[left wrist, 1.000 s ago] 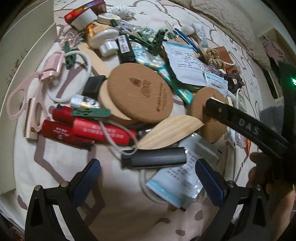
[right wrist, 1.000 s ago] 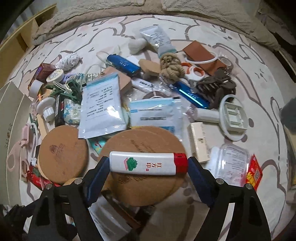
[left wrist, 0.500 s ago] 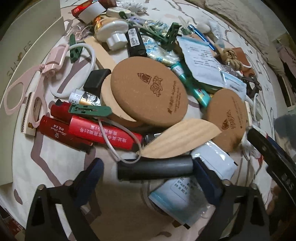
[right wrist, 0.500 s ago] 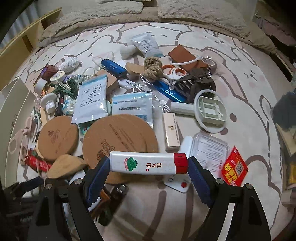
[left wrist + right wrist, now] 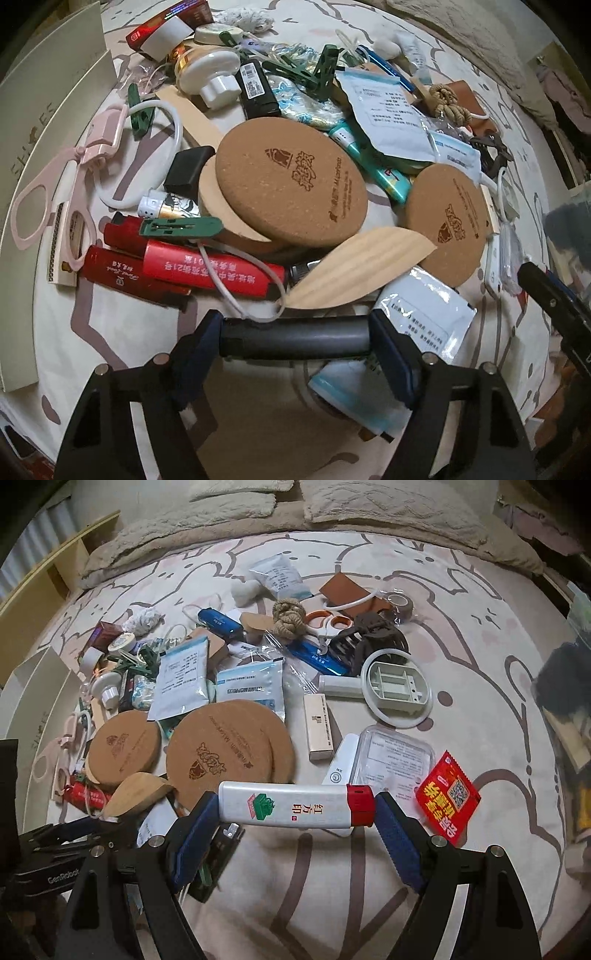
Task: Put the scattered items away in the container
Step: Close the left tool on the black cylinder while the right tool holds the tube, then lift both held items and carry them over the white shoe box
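Scattered items cover a patterned bedspread. My left gripper (image 5: 295, 339) is shut on a dark grey cylinder (image 5: 291, 338), with both blue pads pressed against its ends at the near edge of the pile. A thin white cord loop (image 5: 255, 284) drapes over the cylinder's top. My right gripper (image 5: 295, 808) is shut on a white tube with a red cap (image 5: 288, 808), held crosswise above the bedspread. The white shoe box (image 5: 40, 140) stands open at the left edge; it shows too as the shoe box (image 5: 33, 686) in the right wrist view. The left gripper's body (image 5: 55, 853) appears at lower left there.
Cork coasters (image 5: 291, 184), red tubes (image 5: 207, 269), a wooden leaf (image 5: 354, 266), pink scissors (image 5: 55, 192) and sachets (image 5: 424, 317) crowd around the left gripper. Further right lie a white ring holder (image 5: 395, 690), a clear box (image 5: 391, 760) and a red packet (image 5: 447, 797). Pillows line the far edge.
The left jaws closed inward onto the dark cylinder's ends. The right gripper drew back and up with the white tube, so more of the bedspread shows.
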The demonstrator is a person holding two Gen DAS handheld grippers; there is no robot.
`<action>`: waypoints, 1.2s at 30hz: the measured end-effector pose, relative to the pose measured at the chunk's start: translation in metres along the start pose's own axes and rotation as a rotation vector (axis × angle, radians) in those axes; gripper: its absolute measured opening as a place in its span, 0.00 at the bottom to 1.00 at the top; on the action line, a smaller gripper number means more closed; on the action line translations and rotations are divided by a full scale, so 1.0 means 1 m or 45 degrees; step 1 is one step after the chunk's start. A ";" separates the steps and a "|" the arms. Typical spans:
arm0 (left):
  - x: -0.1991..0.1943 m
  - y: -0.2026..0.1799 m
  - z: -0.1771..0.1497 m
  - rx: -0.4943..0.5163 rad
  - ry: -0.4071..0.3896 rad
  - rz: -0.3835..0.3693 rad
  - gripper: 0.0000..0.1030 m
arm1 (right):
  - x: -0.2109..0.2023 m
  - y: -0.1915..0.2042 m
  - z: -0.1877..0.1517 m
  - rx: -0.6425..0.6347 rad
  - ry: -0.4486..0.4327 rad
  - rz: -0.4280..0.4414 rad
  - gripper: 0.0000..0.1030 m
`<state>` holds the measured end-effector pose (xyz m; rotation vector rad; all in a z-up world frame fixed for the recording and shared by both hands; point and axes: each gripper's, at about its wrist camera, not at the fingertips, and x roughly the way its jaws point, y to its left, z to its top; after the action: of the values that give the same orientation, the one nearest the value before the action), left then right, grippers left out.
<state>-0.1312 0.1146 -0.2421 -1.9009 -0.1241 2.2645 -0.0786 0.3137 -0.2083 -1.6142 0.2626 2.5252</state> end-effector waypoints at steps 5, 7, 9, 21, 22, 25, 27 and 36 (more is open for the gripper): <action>-0.008 -0.009 0.000 0.067 -0.024 0.016 0.77 | -0.004 -0.004 0.001 -0.001 -0.003 -0.009 0.82; -0.013 -0.011 -0.002 0.088 -0.043 0.022 0.77 | -0.003 -0.005 0.001 0.008 0.001 -0.008 0.82; -0.016 -0.013 -0.001 0.105 -0.061 0.027 0.77 | -0.003 -0.006 0.002 0.015 0.005 -0.010 0.82; -0.054 0.003 0.015 0.104 -0.247 0.056 0.77 | -0.028 -0.003 0.010 0.033 -0.077 0.033 0.82; -0.058 0.005 0.017 0.095 -0.261 0.053 0.77 | -0.032 -0.003 0.012 0.031 -0.092 0.037 0.82; -0.074 0.010 0.024 0.072 -0.326 0.051 0.77 | -0.042 0.001 0.016 0.017 -0.133 0.041 0.82; -0.086 0.013 0.029 0.061 -0.372 0.048 0.77 | -0.046 0.005 0.018 0.012 -0.150 0.043 0.82; -0.140 0.019 0.040 0.048 -0.553 0.035 0.77 | -0.077 0.029 0.029 -0.035 -0.262 0.074 0.82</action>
<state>-0.1485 0.0709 -0.1027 -1.3722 -0.1120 2.6412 -0.0777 0.2907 -0.1243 -1.3591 0.2560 2.7239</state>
